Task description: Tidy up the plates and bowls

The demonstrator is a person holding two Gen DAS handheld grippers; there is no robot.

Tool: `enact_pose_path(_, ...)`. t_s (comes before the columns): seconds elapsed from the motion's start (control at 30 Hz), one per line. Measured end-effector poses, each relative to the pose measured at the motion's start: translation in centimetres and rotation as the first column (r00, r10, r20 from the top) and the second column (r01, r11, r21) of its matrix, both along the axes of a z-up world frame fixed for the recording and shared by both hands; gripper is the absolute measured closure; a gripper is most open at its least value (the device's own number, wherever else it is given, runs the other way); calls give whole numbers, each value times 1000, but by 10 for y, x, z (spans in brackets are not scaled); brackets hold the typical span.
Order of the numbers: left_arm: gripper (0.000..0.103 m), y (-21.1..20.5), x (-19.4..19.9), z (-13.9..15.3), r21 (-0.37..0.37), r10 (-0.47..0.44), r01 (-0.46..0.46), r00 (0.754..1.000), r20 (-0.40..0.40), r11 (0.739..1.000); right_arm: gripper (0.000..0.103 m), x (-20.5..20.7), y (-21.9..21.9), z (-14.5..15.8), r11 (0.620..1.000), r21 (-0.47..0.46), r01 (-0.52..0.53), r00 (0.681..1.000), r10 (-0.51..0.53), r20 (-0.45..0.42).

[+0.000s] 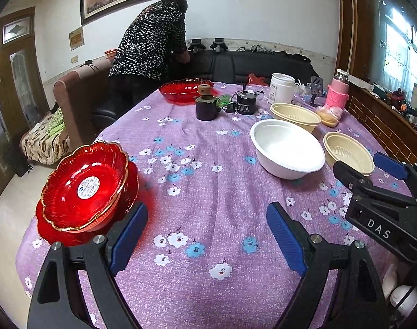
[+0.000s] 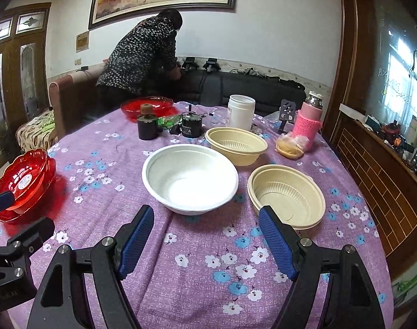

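A stack of red glass plates (image 1: 82, 189) with gold rims sits at the table's near left; it also shows in the right wrist view (image 2: 24, 183). A white bowl (image 1: 288, 150) (image 2: 189, 178) stands mid-table. A cream bowl (image 1: 348, 153) (image 2: 286, 194) sits to its right, another cream bowl (image 1: 296, 116) (image 2: 236, 144) behind. A third red plate (image 1: 183, 90) (image 2: 146, 108) lies at the far side. My left gripper (image 1: 208, 235) is open and empty, just right of the red stack. My right gripper (image 2: 205, 238) is open and empty, in front of the white and cream bowls.
The purple flowered tablecloth (image 1: 208, 192) covers the table. At the far side stand a dark mug (image 1: 205, 108), a black motor (image 1: 245, 104), a white jar (image 1: 281, 87), a pink flask (image 1: 337, 90) and a bagged bun (image 2: 290, 146). A person (image 1: 151, 41) bends over a sofa behind.
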State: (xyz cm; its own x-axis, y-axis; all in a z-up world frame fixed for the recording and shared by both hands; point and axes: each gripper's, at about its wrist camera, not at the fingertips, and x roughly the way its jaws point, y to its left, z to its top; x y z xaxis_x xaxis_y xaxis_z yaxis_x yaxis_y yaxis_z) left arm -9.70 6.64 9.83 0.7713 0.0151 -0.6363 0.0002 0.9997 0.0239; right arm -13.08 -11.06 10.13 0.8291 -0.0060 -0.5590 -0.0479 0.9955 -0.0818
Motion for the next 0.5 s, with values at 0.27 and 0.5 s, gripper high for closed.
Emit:
enact_pose_path(0.27, 15, -2, 4, -4, 5, -7, 7, 1000, -16, 1000, 21, 5, -2, -3, 1000, -2, 8, 1000, -8, -12)
enact_pose_path(0.5, 15, -6, 8, -9, 25, 16, -15, 999, -32, 1000, 21, 7, -5, -8, 1000, 8, 9, 1000, -9, -26)
